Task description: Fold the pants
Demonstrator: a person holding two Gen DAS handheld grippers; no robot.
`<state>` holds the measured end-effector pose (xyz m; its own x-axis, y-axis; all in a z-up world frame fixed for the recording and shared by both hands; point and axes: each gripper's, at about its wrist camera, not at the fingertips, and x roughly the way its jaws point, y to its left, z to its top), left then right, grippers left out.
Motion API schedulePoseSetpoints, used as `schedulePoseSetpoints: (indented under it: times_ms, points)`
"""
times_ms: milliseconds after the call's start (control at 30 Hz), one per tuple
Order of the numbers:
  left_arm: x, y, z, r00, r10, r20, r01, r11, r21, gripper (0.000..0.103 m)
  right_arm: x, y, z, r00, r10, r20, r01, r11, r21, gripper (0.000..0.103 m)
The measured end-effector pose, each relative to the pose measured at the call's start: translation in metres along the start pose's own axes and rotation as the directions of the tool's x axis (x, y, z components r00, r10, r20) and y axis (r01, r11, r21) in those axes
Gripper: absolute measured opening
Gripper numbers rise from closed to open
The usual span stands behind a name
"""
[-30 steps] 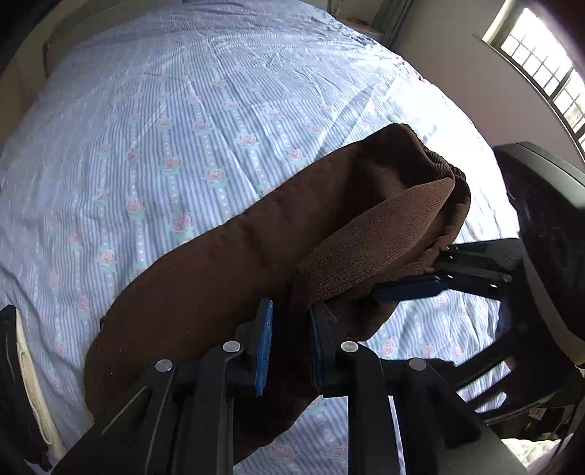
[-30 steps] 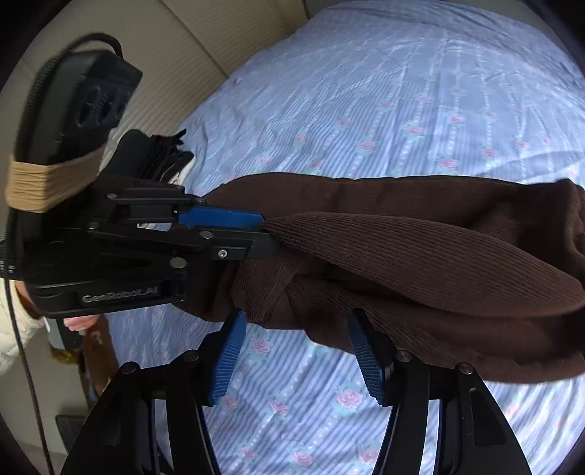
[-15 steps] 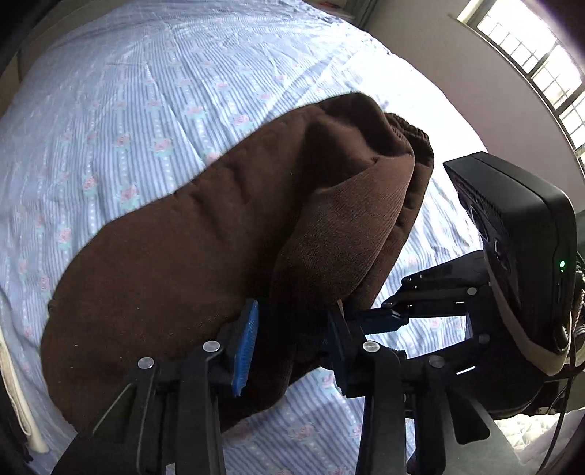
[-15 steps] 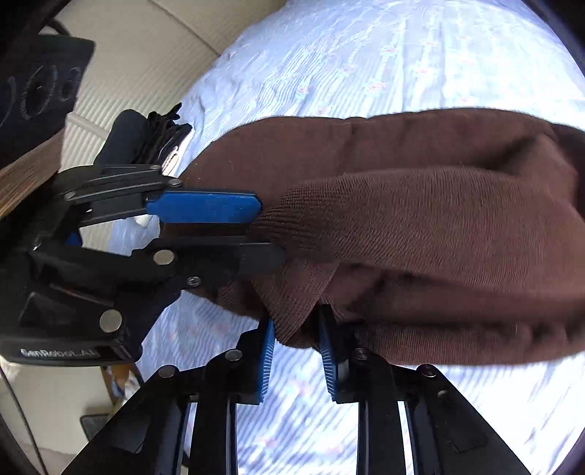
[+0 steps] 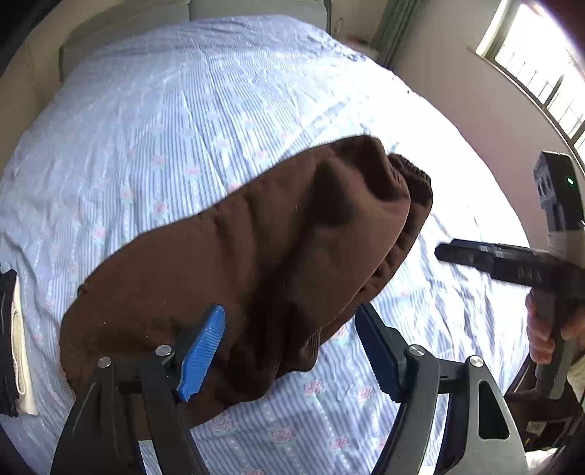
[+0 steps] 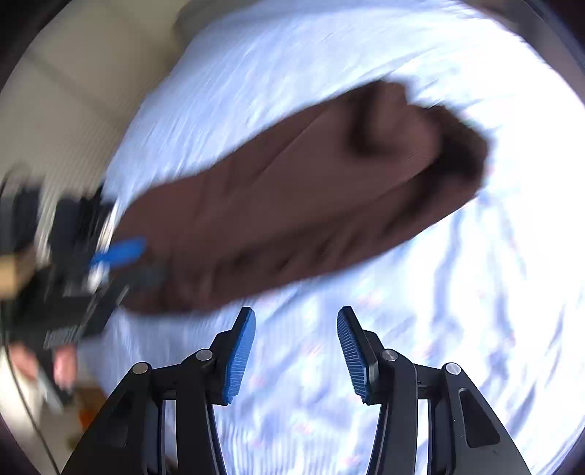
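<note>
The brown corduroy pants [image 5: 263, 263] lie folded over in a thick bundle on the bed, waistband end at the far right; they also show, blurred, in the right wrist view [image 6: 299, 204]. My left gripper [image 5: 289, 350] is open, its blue pads on either side of the near edge of the bundle without pinching it. My right gripper [image 6: 296, 354] is open and empty, pulled back from the pants over the sheet. It shows at the right of the left wrist view [image 5: 512, 263]. The left gripper appears blurred at the left of the right wrist view [image 6: 109, 263].
The bed [image 5: 182, 109] has a blue striped sheet with pink roses. A padded headboard [image 5: 120, 22] is at the far end. A wall and bright window [image 5: 541, 65] are at the right. A dark and cream item [image 5: 12, 347] lies at the bed's left edge.
Both grippers have opened and let go of the pants, which now rest on the bed. The right gripper has pulled back quickly to the right, blurring its view.
</note>
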<state>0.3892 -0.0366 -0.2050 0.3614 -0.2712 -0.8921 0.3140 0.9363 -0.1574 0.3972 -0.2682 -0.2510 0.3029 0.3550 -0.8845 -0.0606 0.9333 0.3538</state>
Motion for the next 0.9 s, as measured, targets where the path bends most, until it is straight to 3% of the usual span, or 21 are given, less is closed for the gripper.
schedulePoseSetpoints:
  times_ms: [67, 167, 300, 467, 500, 567, 633, 700, 767, 833, 900]
  points:
    - [-0.002, 0.001, 0.004, 0.998, 0.052, 0.023, -0.051, 0.998, -0.024, 0.074, -0.010, -0.026, 0.024, 0.994, -0.044, 0.096, 0.035, 0.995, 0.094, 0.052]
    - [0.003, 0.006, 0.007, 0.992, 0.127, 0.012, -0.126, 0.989, -0.074, 0.073, -0.001, -0.063, 0.059, 0.984, -0.094, 0.150, 0.059, 0.973, 0.221, 0.052]
    - [0.010, 0.010, 0.006, 0.985, 0.174, -0.004, -0.173, 0.980, -0.099, 0.073, 0.035, -0.097, 0.098, 0.994, -0.017, 0.112, -0.027, 0.925, 0.379, 0.052]
    - [0.012, 0.009, -0.005, 0.978, 0.209, -0.025, -0.211, 0.973, -0.089, 0.073, 0.079, -0.112, 0.111, 0.999, 0.007, 0.039, -0.025, 0.869, 0.494, 0.052]
    - [0.013, 0.011, -0.006, 0.976, 0.215, -0.029, -0.217, 0.972, -0.094, 0.073, 0.086, -0.112, 0.109, 1.000, 0.008, 0.019, -0.016, 0.864, 0.503, 0.051]
    - [0.014, 0.014, -0.009, 0.976, 0.214, -0.038, -0.217, 0.969, -0.114, 0.073, 0.097, -0.106, 0.109, 1.000, -0.022, -0.016, 0.026, 0.874, 0.485, 0.027]
    - [0.012, 0.018, -0.009, 0.975, 0.218, -0.036, -0.221, 0.966, -0.137, 0.073, 0.090, -0.088, 0.109, 0.997, -0.072, -0.008, 0.068, 0.890, 0.452, 0.019]
    - [0.013, 0.022, -0.010, 0.974, 0.221, -0.039, -0.225, 0.963, -0.150, 0.073, 0.062, -0.063, 0.112, 0.988, -0.132, 0.084, 0.090, 0.917, 0.388, 0.016]
    - [0.018, 0.023, -0.010, 0.972, 0.228, -0.050, -0.233, 0.960, -0.155, 0.073, 0.023, -0.043, 0.111, 0.953, -0.248, 0.176, 0.187, 0.934, 0.305, 0.015]
    - [0.027, 0.024, -0.010, 0.972, 0.226, -0.063, -0.233, 0.959, -0.161, 0.073, 0.007, -0.041, 0.113, 0.916, -0.346, 0.203, 0.290, 0.921, 0.260, 0.015]
    - [0.040, 0.026, -0.010, 0.968, 0.232, -0.094, -0.245, 0.956, -0.163, 0.073, 0.021, -0.055, 0.124, 0.917, -0.368, 0.156, 0.324, 0.913, 0.250, 0.015]
